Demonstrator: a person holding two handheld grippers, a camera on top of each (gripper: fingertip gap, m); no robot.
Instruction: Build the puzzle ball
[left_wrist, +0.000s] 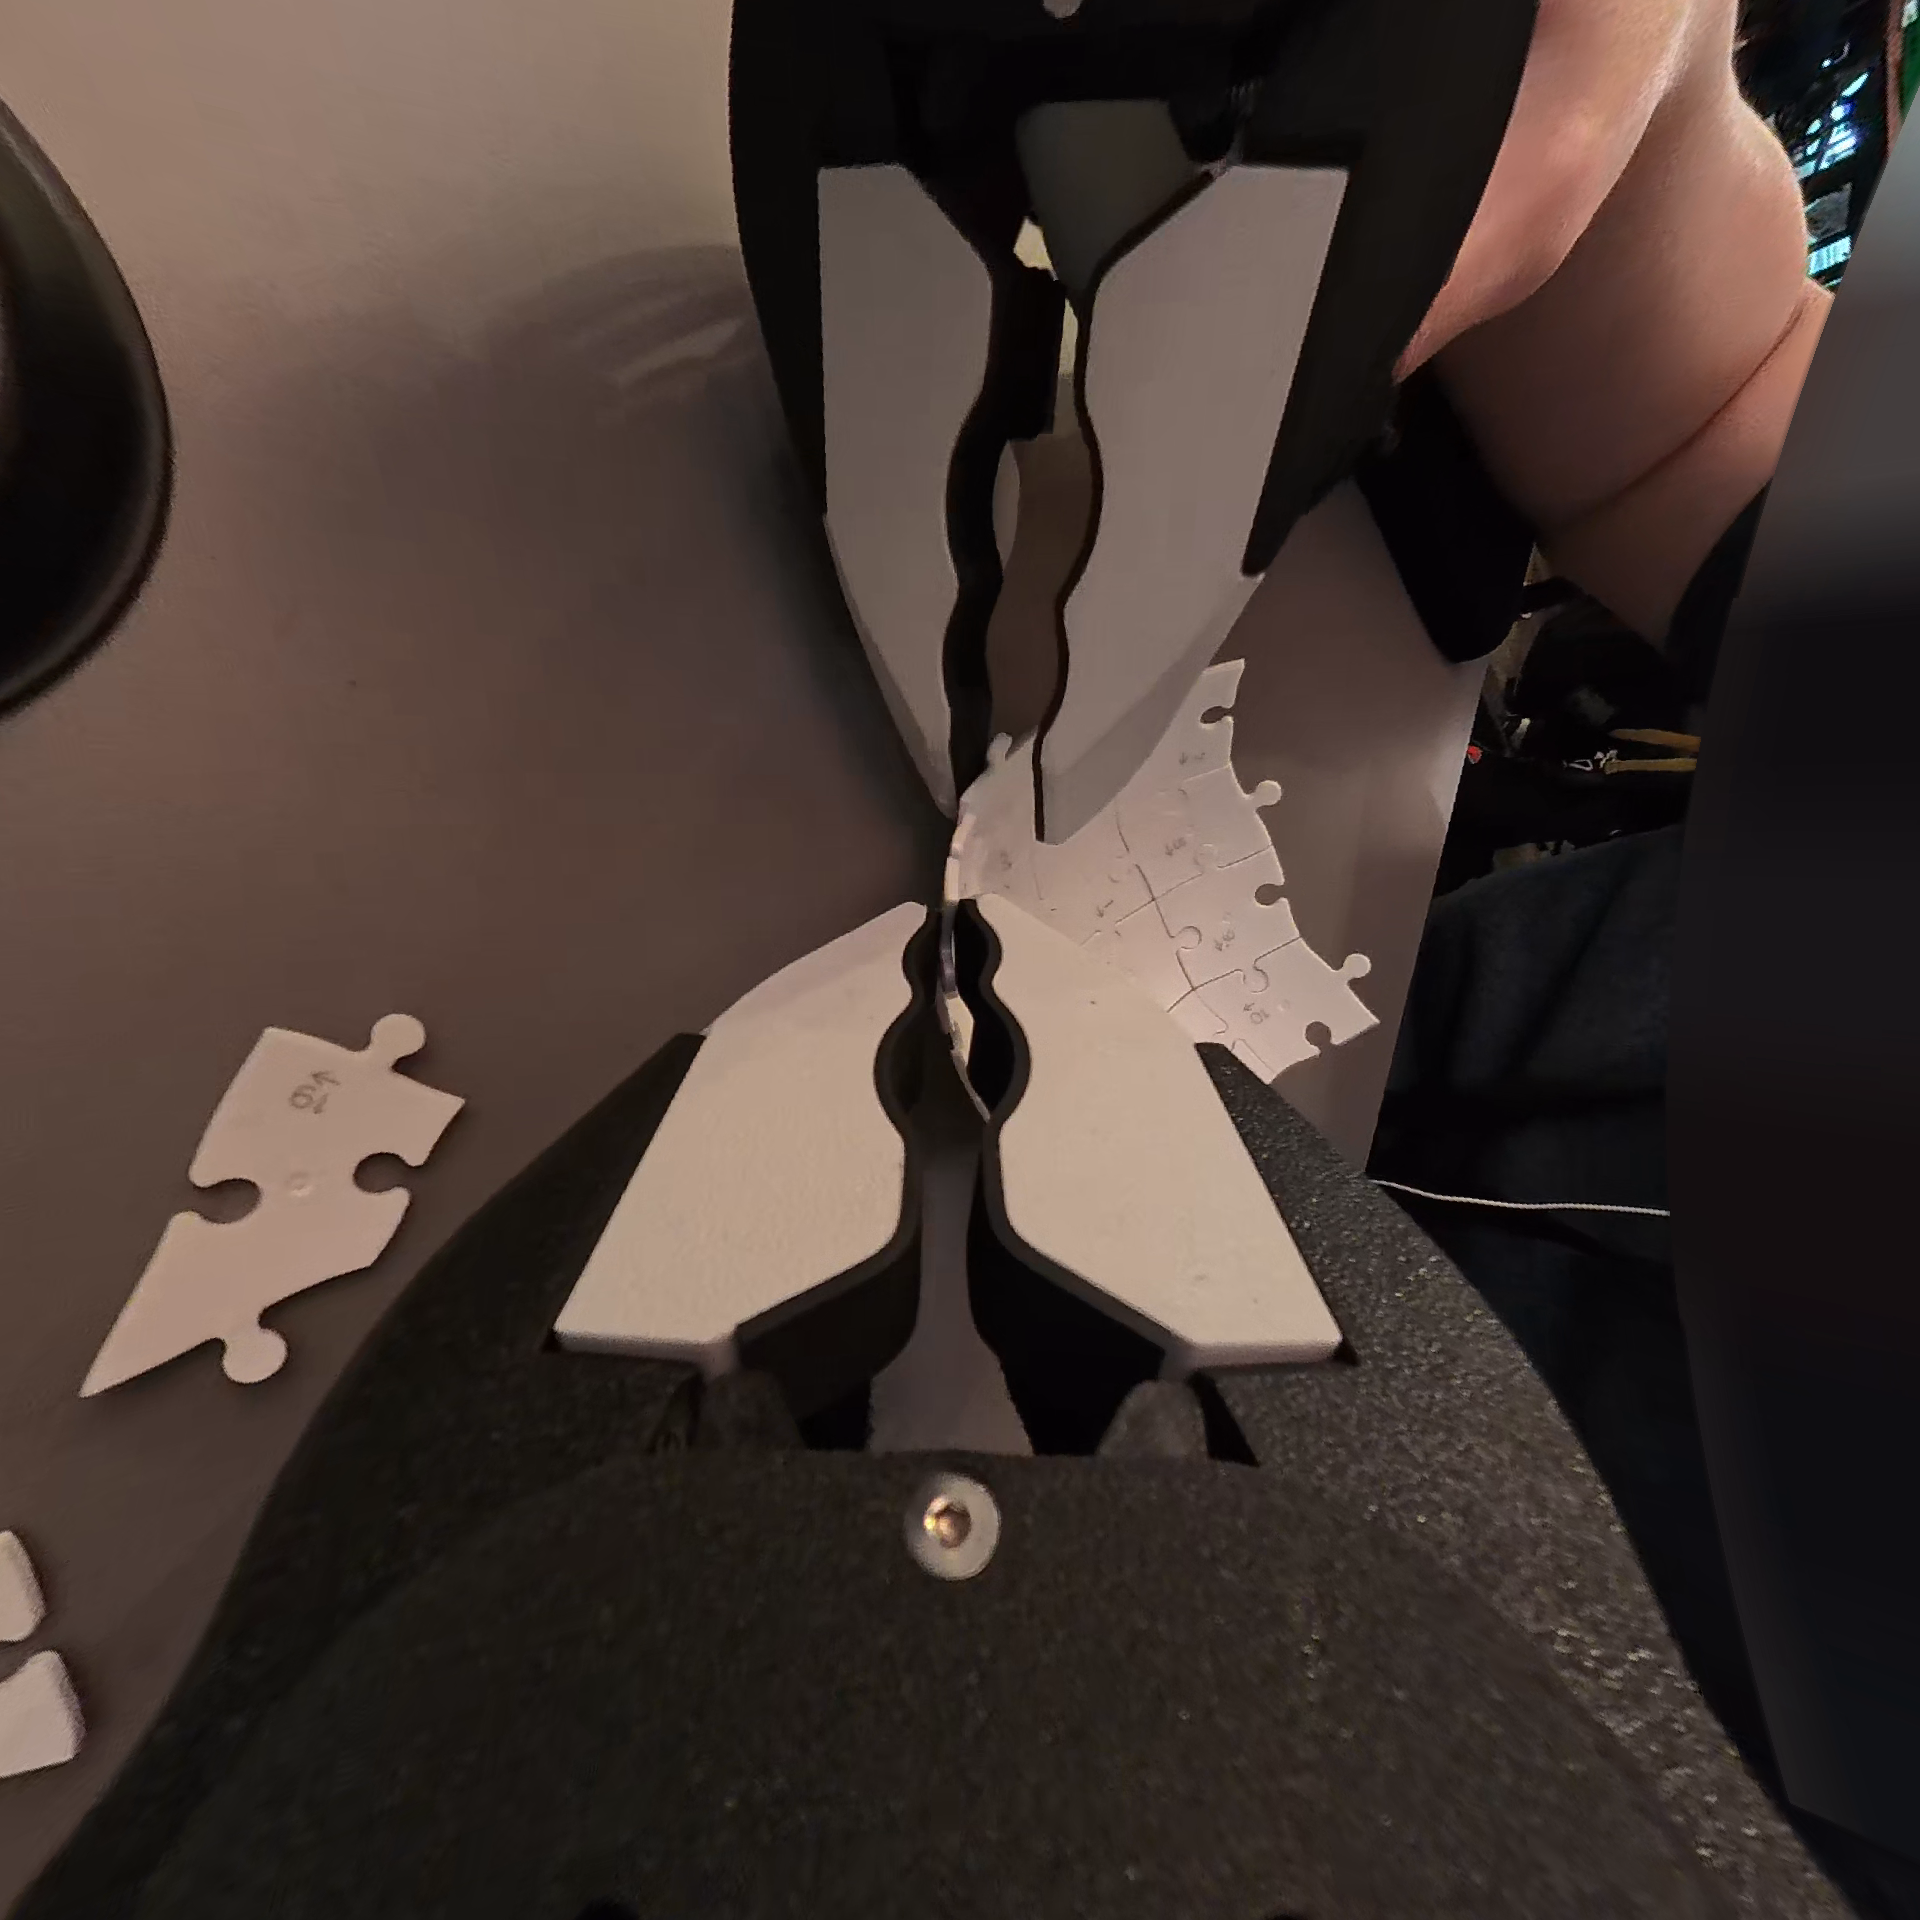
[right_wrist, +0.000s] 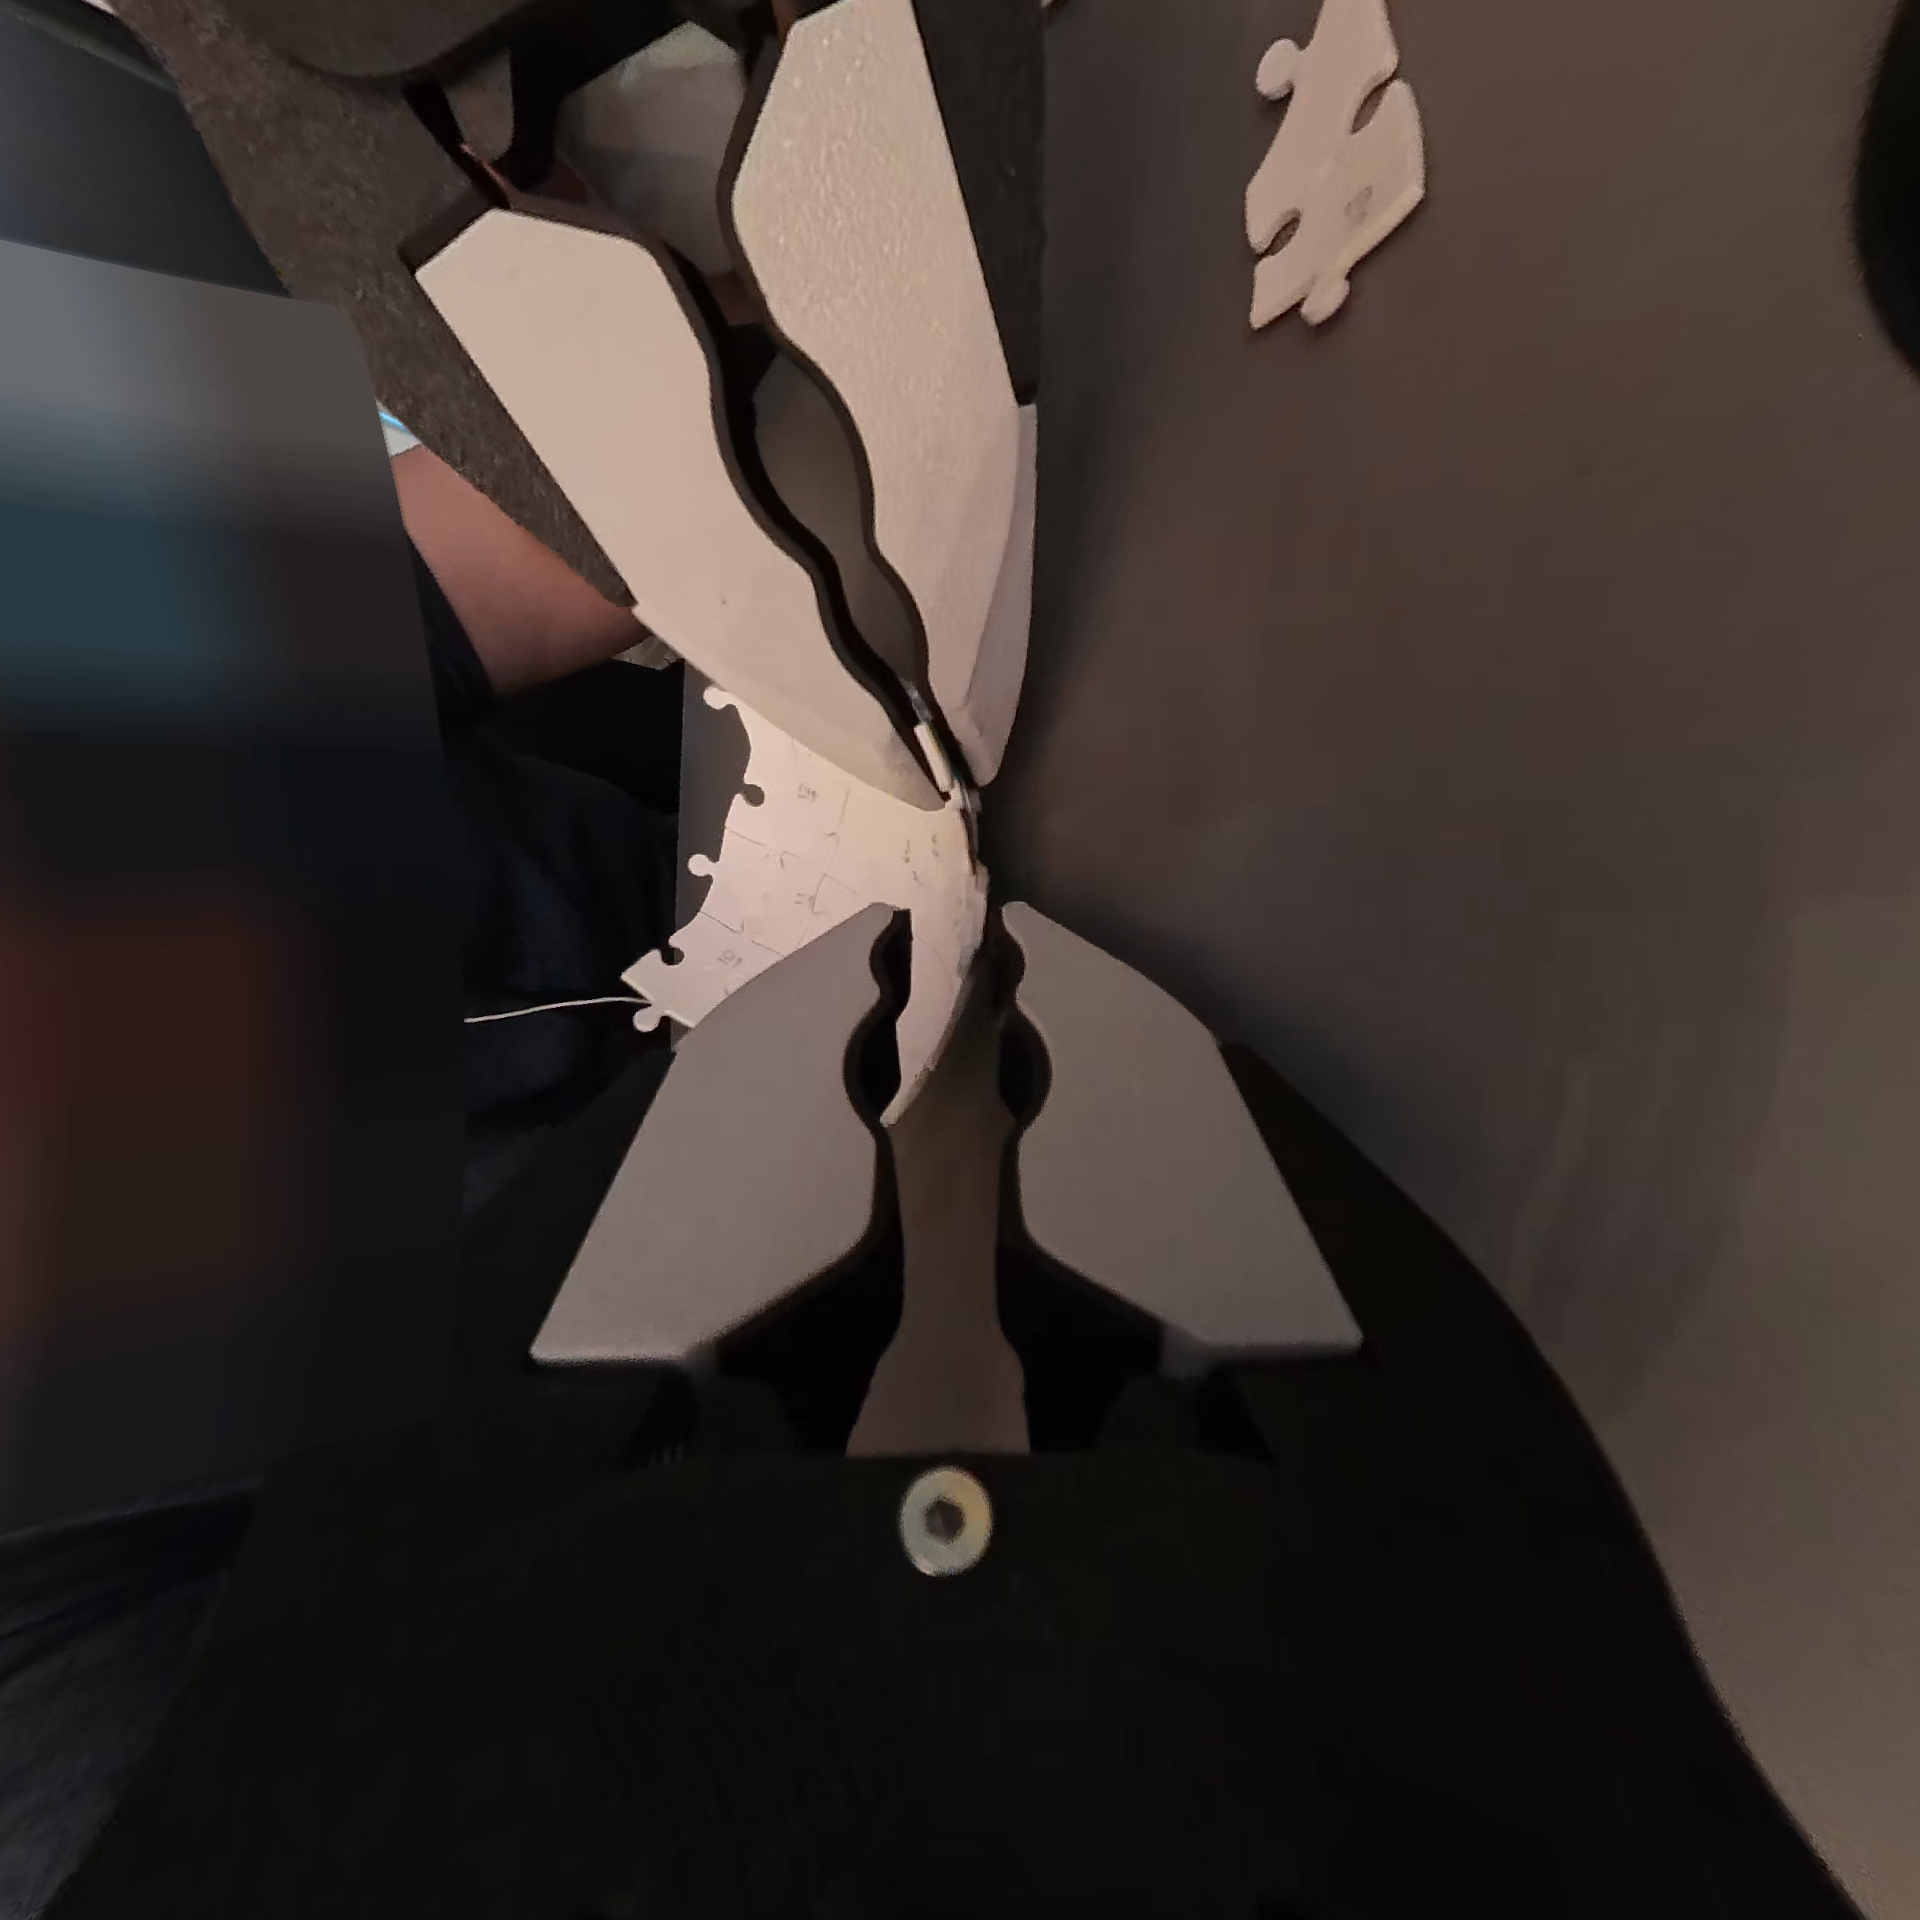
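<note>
White curved puzzle section (left_wrist: 1195, 914) of several joined pieces, held above the grey table (left_wrist: 520, 623) near its edge. Left gripper (left_wrist: 951, 935) was clamped on one end of its edge; right gripper (left_wrist: 1003, 769) was clamped on the same edge just beside it, tip to tip. Loose white puzzle piece (left_wrist: 281, 1195) lay flat on the table, well apart.

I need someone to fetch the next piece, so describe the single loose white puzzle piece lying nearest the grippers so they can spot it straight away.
Start at the grey matte tabletop, to the left of the left gripper. The flat white plastic puzzle piece lies alone there, not touching anything. Unlike the curved joined sheet of white puzzle pieces held between both grippers, it is single, tapering to a sharp point with round knobs.
</note>
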